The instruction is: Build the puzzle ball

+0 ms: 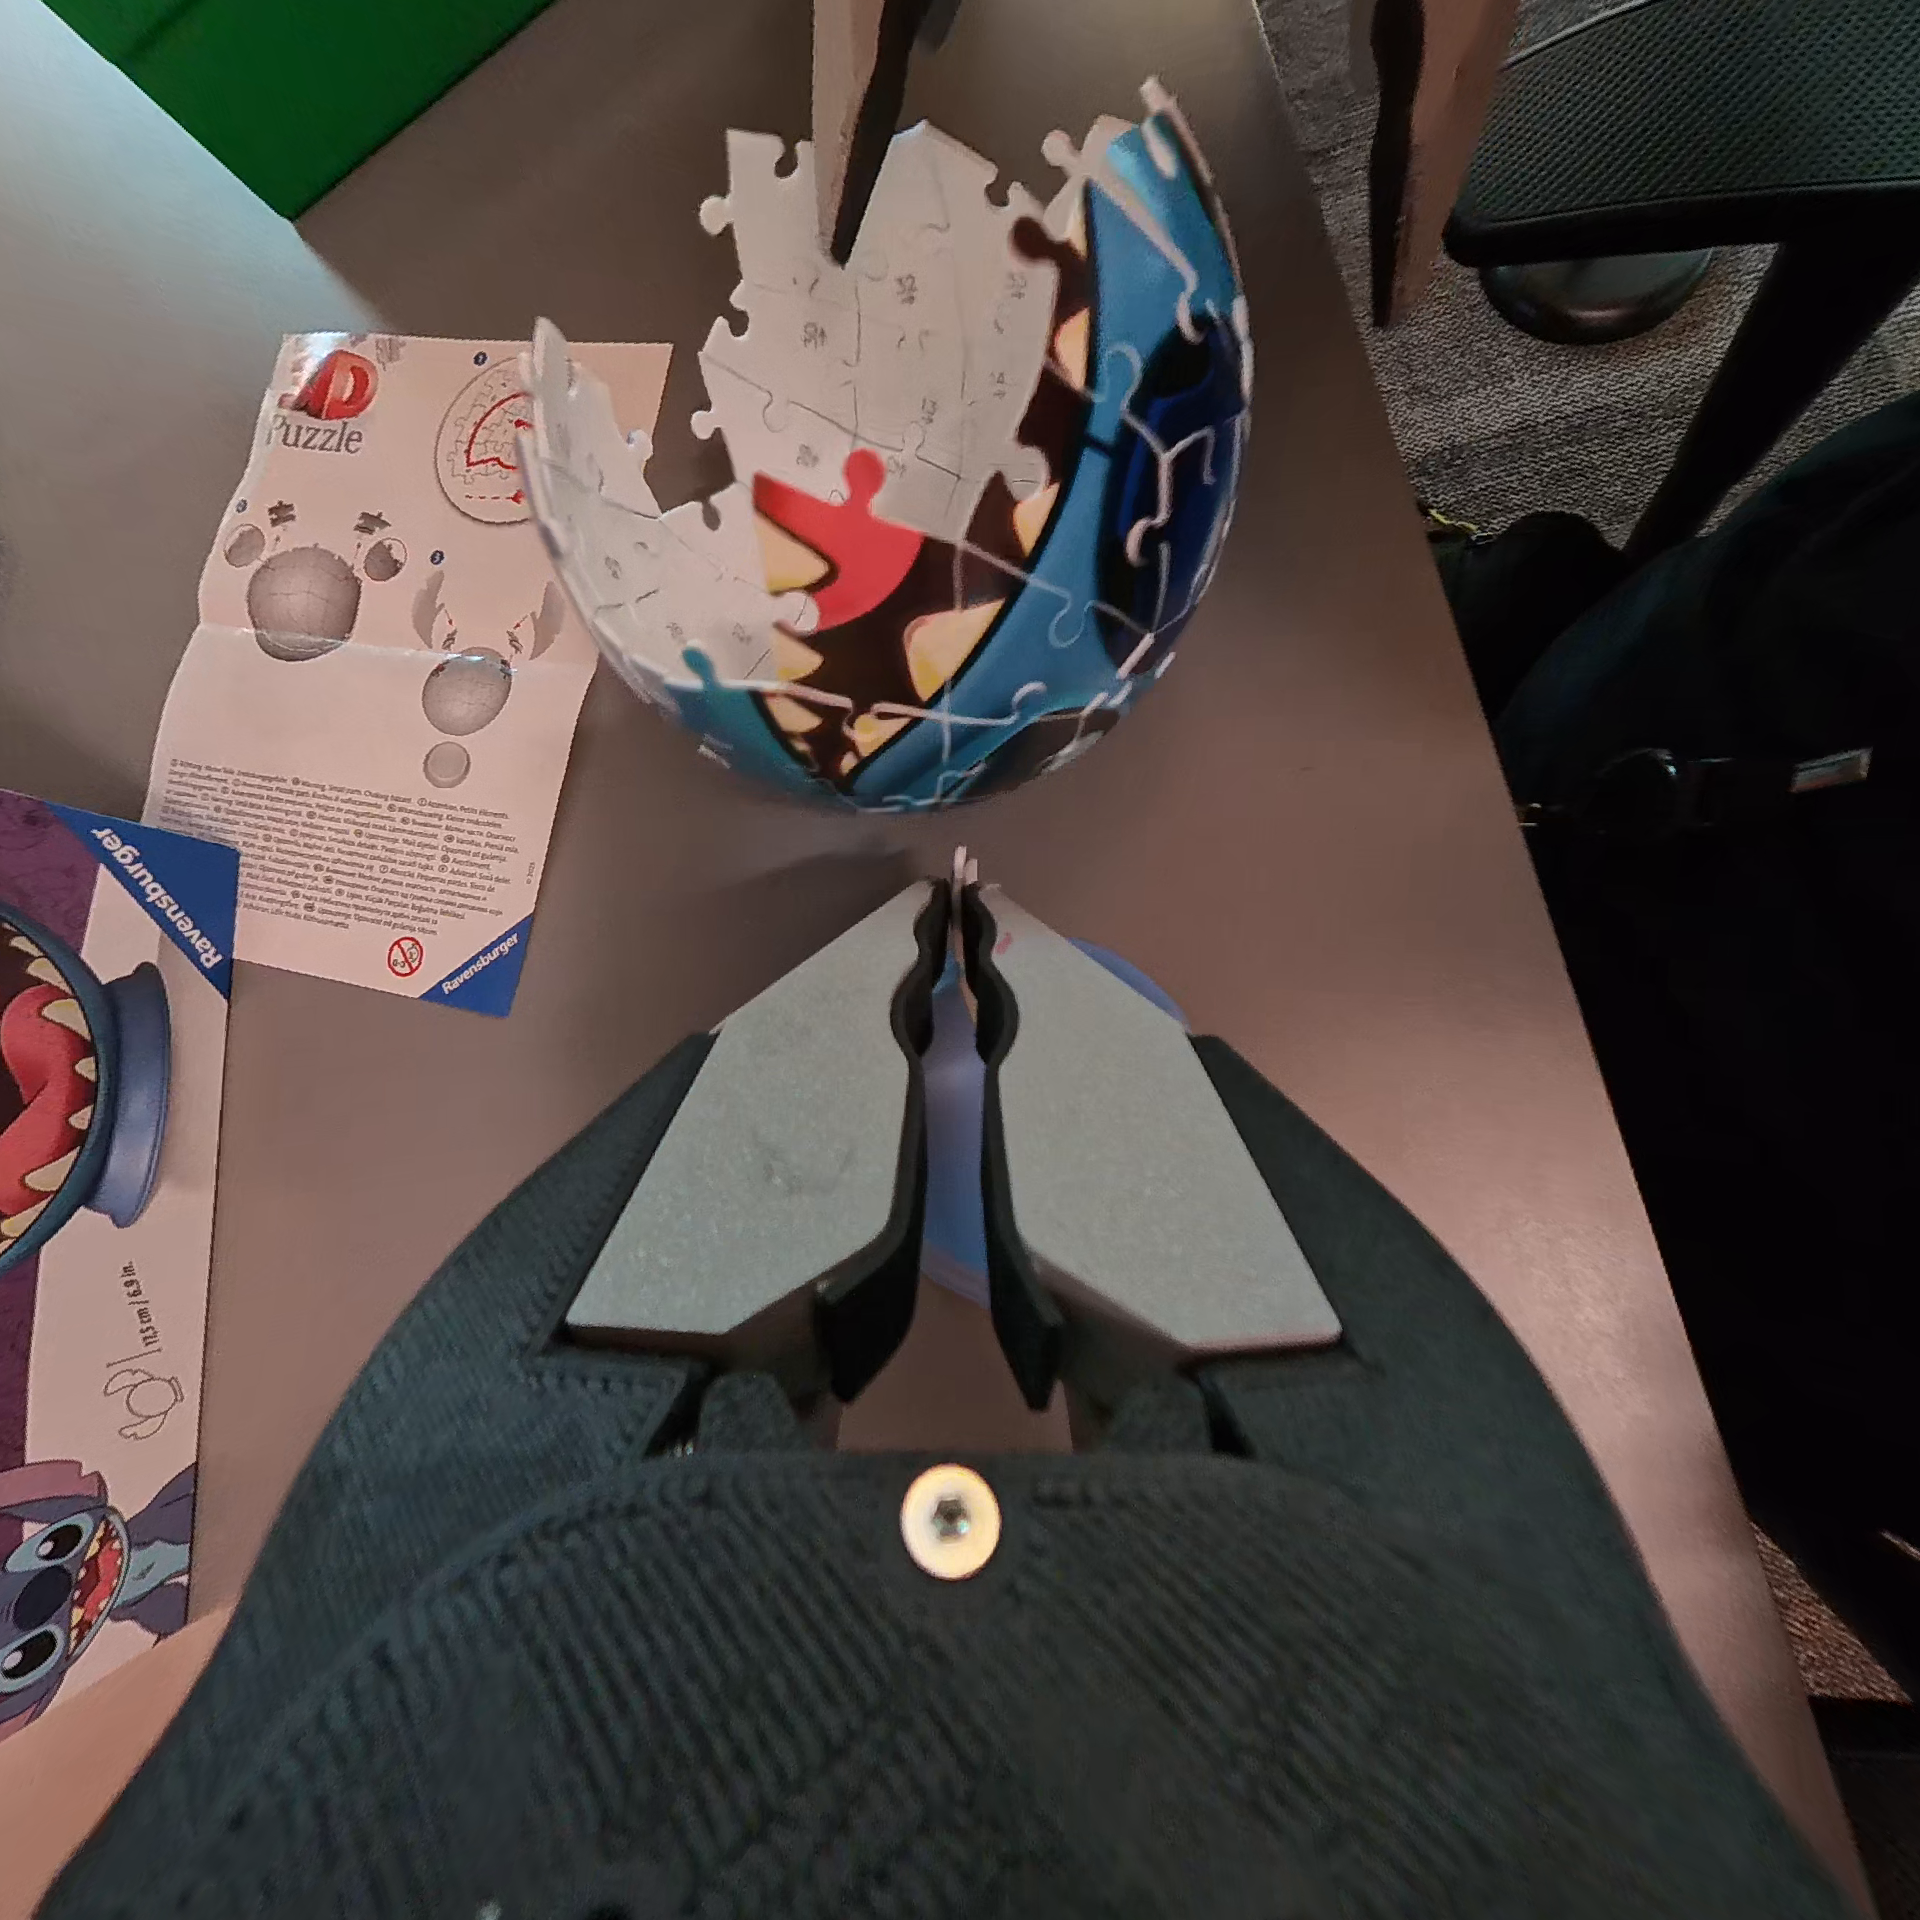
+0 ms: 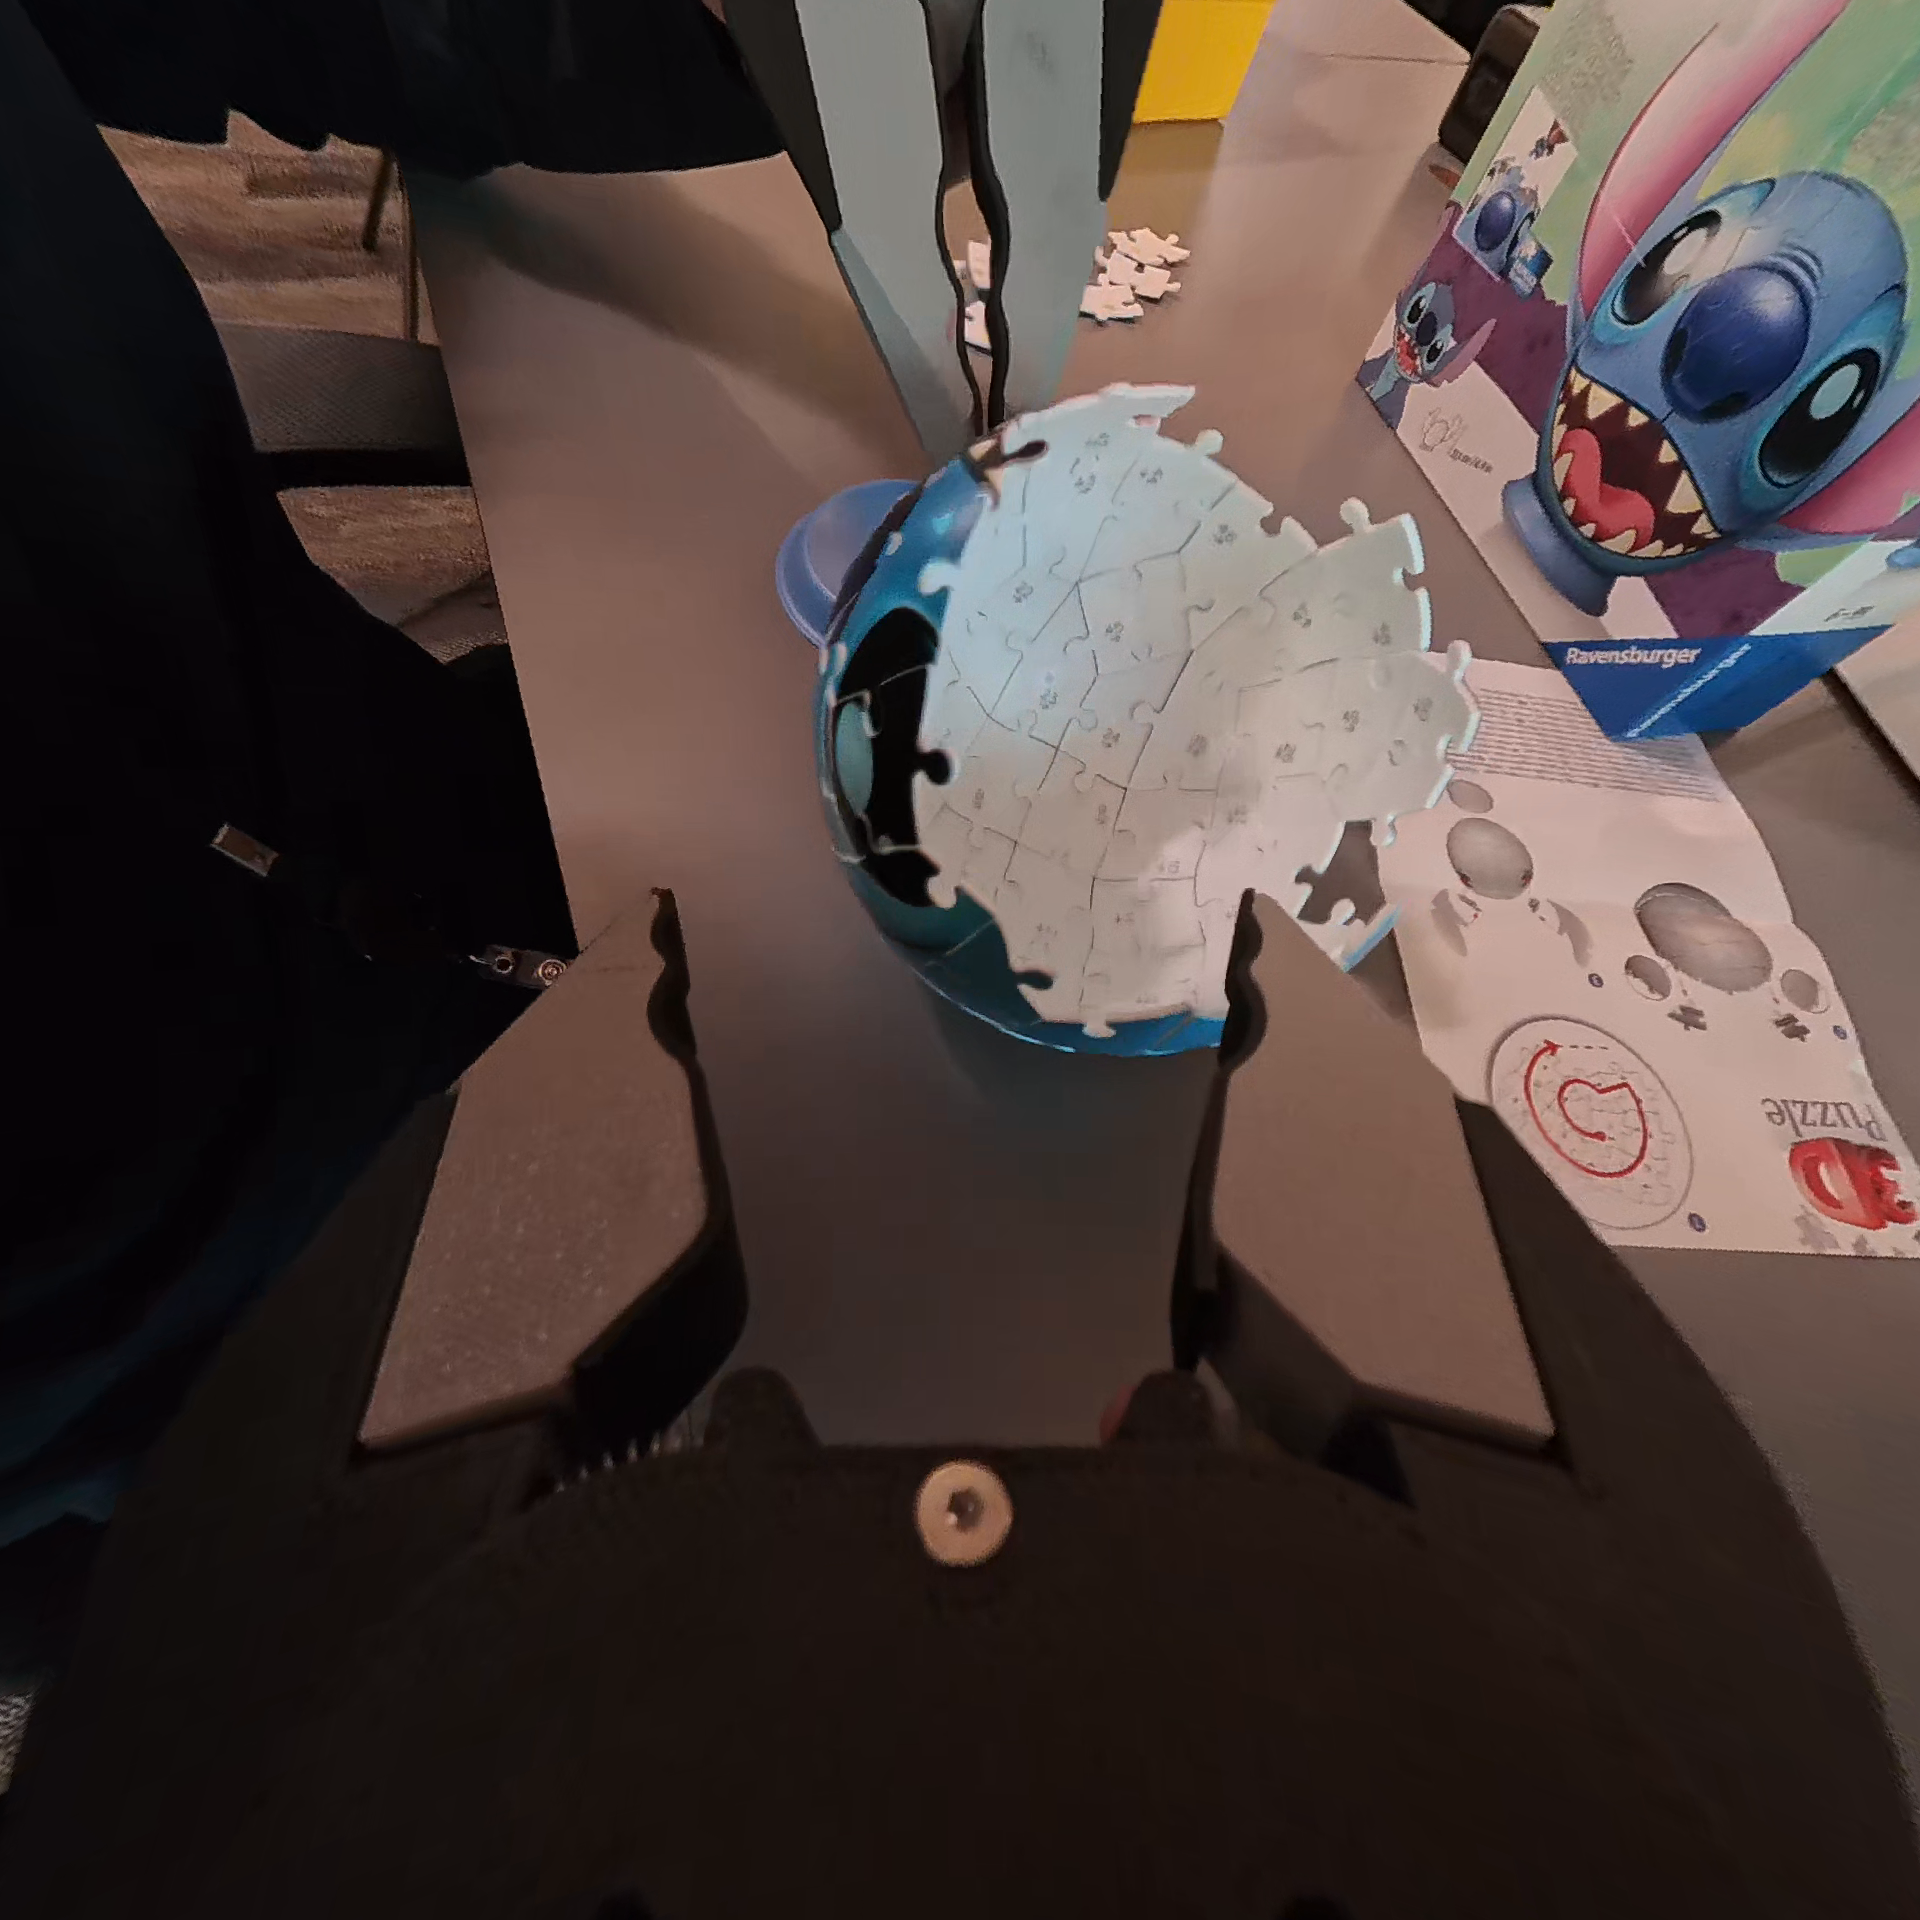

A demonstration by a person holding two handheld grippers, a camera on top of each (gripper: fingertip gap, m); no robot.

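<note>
The part-built puzzle ball lies on its side on the brown table, blue picture outside, white numbered inside; it also shows in the right wrist view. My left gripper is shut on a thin white puzzle piece seen edge-on, just short of the ball's lower rim. A blue stand lies under its fingers and shows behind the ball. My right gripper is open and empty, its right fingertip at the ball's near rim. Each gripper shows far off in the other's view.
The folded instruction sheet lies left of the ball. The puzzle box stands beyond it. Several loose white pieces lie farther back. The table edge, a dark bag and a chair are close on one side. Left tips to right tips: about 12 centimetres.
</note>
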